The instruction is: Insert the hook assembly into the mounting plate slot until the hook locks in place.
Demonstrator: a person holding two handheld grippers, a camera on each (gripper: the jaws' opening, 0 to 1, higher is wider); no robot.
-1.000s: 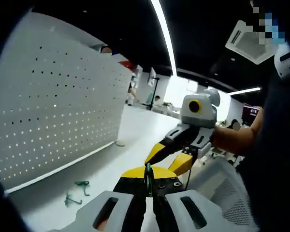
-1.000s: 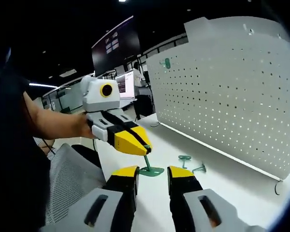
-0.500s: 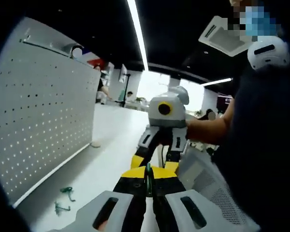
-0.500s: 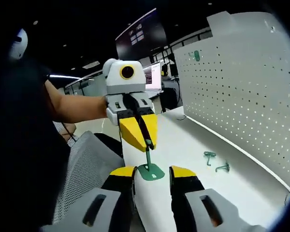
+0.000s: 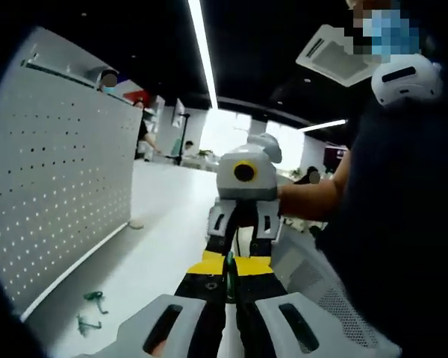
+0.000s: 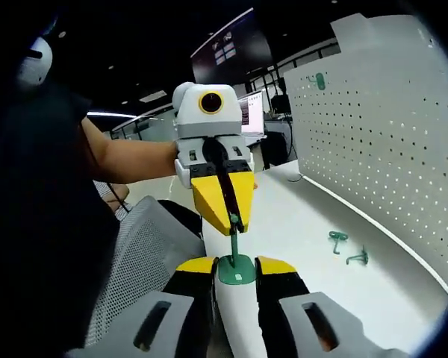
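Left gripper view: the left gripper (image 5: 228,277) is seen from behind, its yellow-tipped jaws pressed together on a thin green hook (image 5: 228,267) that stands up between them. The right gripper (image 5: 239,253) is met head-on just beyond, its jaw tips touching or nearly touching the left one's; whether they are pinched on anything cannot be told from here. A white pegboard (image 5: 56,194) is stood upright along the left of the white table (image 5: 164,253). Two loose green hooks (image 5: 91,309) are left lying on the table near the board's foot.

Right gripper view: the right gripper (image 6: 236,270) is closed on the green base plate (image 6: 237,271) of the hook assembly, the plate being held between the two yellow tips. The hook stem (image 6: 234,237) is run upward from the plate to the tip of the left gripper (image 6: 231,218), where it is pinched. The pegboard (image 6: 381,142) is stood at the right, with one green piece (image 6: 319,80) mounted high on it, and spare hooks (image 6: 346,247) are lying before it.
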